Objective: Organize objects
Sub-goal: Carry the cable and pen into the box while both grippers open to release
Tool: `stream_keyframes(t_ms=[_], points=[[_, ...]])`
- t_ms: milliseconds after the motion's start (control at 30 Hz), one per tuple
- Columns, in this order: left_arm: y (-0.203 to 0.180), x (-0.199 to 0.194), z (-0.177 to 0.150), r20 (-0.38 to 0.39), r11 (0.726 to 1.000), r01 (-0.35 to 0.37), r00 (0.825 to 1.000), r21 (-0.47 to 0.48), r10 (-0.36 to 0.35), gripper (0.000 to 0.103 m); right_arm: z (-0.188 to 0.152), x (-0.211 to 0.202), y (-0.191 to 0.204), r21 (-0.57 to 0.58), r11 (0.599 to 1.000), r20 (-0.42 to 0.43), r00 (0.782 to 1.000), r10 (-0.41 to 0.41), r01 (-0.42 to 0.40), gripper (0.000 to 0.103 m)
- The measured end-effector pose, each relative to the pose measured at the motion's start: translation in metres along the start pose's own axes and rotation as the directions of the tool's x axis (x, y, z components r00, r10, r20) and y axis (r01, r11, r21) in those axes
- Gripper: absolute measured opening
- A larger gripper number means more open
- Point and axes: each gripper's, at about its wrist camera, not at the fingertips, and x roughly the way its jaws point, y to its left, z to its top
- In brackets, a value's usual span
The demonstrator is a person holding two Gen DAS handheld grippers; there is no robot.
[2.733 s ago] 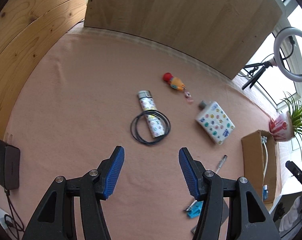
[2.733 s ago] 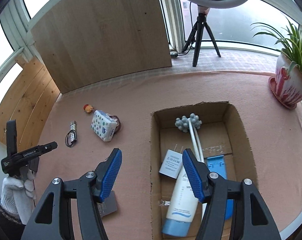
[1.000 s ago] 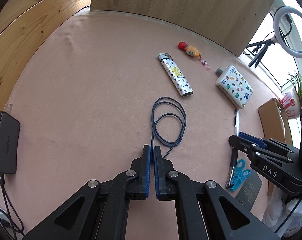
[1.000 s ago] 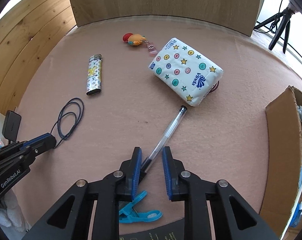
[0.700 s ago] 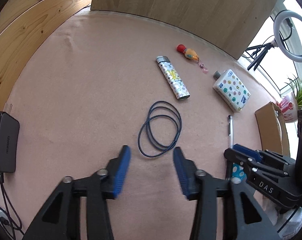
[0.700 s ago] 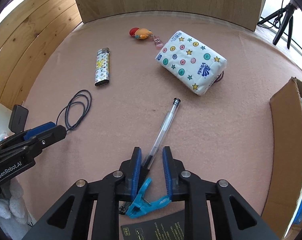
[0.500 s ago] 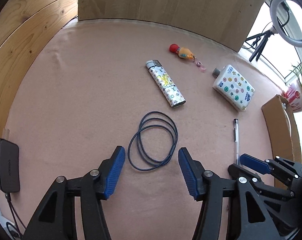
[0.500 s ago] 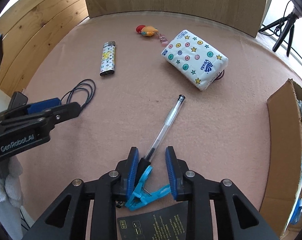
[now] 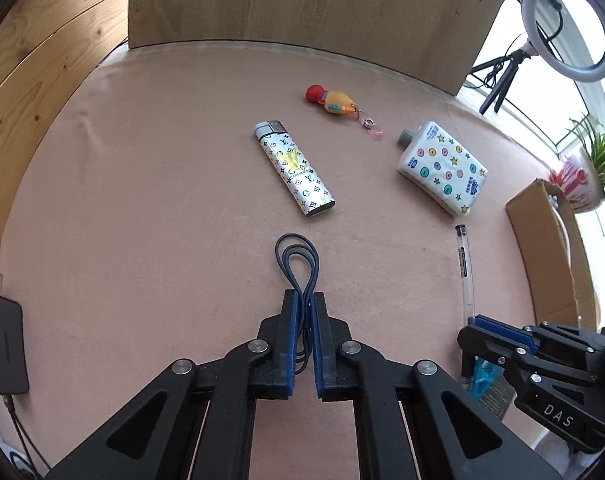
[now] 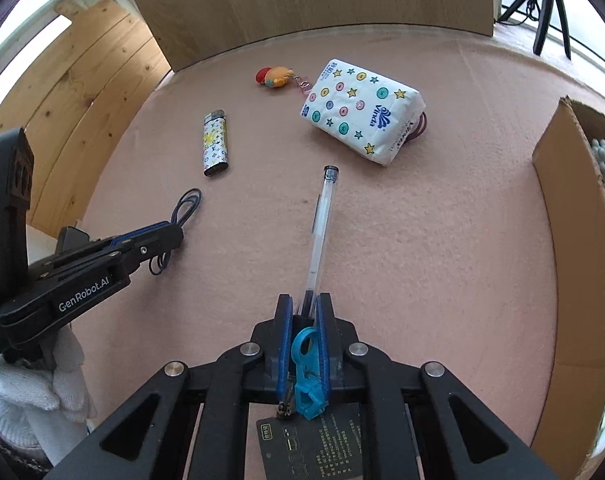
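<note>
Left gripper (image 9: 303,300) pinches one cable (image 9: 298,264); only right view shows right gripper (image 10: 303,304) clamping one pen (image 10: 320,224).

left wrist view: taken low over the pink cloth-covered table (image 9: 142,200), faced toward the upright wooden board (image 9: 322,8) | right wrist view: likewise low, same facing | shared: the patterned silver lighter (image 9: 293,168) (image 10: 215,143), the clear plastic pen (image 9: 465,268) (image 10: 320,224)

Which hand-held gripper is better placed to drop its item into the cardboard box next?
Right. The right hand-held gripper is shut on the pen and the box stands on its side of the table. The left hand-held gripper, clamping the cord, is farther from the box.
</note>
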Motion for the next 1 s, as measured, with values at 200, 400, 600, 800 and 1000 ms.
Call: stream_keyframes(t_ms=[200,400,600,800,1000], points=[[-0.006,-0.028,-0.007,0.044,0.998,0.063,0.997,-0.028,-0.062,0.006,-0.005,-0.023,-0.011,0.049,0.997,0.036,0.997,0.065,-0.067,0.01],[-0.019,-0.047,-0.002,0.082,0.992,0.117,0.99,-0.038,-0.113,0.006,0.007,-0.056,-0.021,0.081,0.99,0.113,0.987,0.11,-0.12,0.01],[-0.049,-0.061,0.0,0.102,0.989,0.146,0.984,0.009,-0.146,0.006,0.009,-0.092,-0.036,0.07,0.992,0.178,0.979,0.095,-0.109,0.01],[-0.093,-0.061,0.006,0.107,0.977,0.203,0.972,0.063,-0.209,0.006,-0.001,-0.122,-0.071,0.122,0.99,0.226,0.973,0.039,-0.068,0.01],[-0.15,-0.054,0.013,0.087,0.955,0.26,0.958,0.14,-0.274,0.006,-0.017,-0.15,-0.11,0.16,0.987,0.26,0.965,-0.047,0.005,0.01]])
